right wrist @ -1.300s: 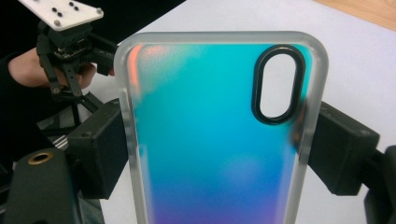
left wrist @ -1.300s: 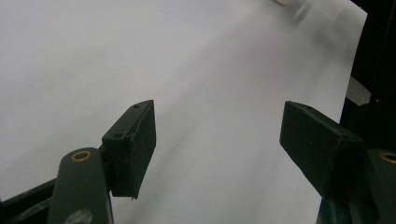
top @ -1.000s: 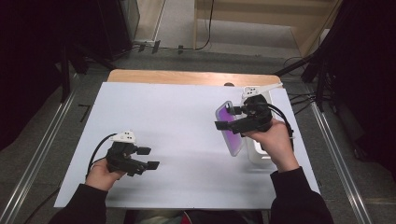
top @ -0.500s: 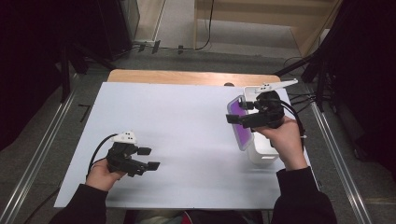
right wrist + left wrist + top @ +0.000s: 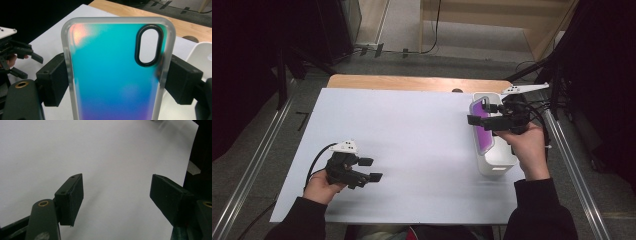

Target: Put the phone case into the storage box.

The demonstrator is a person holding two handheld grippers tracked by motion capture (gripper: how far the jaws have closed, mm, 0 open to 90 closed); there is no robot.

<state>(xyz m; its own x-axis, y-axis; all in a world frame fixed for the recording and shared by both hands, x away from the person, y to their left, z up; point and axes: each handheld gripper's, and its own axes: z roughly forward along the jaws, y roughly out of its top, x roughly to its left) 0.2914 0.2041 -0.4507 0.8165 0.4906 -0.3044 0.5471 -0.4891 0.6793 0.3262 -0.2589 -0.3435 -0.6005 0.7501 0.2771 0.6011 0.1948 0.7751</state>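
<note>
Clamping a glossy iridescent phone case [image 5: 115, 75] with frosted edges, the right claw [image 5: 115, 82] contrasts the left claw [image 5: 116, 200], spread apart.

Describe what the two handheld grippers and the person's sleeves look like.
Both the left gripper and the right gripper are black, with blocky rectangular jaws, brass-coloured pivot rings and a pale three-cornered top plate. A black cable trails from each. The sleeves are black.

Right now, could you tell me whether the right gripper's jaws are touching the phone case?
Touching. In the right gripper view, the right gripper has one black jaw pressed against each long edge of the phone case, with no gap visible on either side.
</note>
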